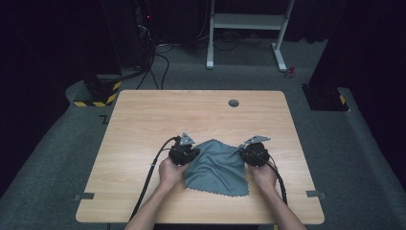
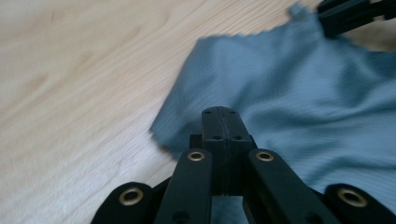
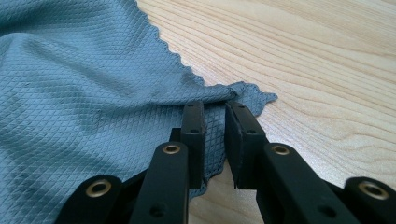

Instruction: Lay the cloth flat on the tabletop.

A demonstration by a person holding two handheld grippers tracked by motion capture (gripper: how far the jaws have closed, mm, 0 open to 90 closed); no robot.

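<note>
Cloth (image 1: 215,167) seemingly longest front-to-back

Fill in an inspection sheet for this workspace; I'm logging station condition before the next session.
Surface: wooden table, a round grommet near its far edge.
Job's things: grey cloth, rumpled, lying near the front edge.
Clutter: nothing seen.
Grippers: left hand-held gripper jaws shut together at the cloth's edge; right hand-held gripper jaws slightly apart around a cloth corner.
Cables: one black cable trails from each gripper toward the person.
Surroundings: grey carpet, white frame, tape tabs.
</note>
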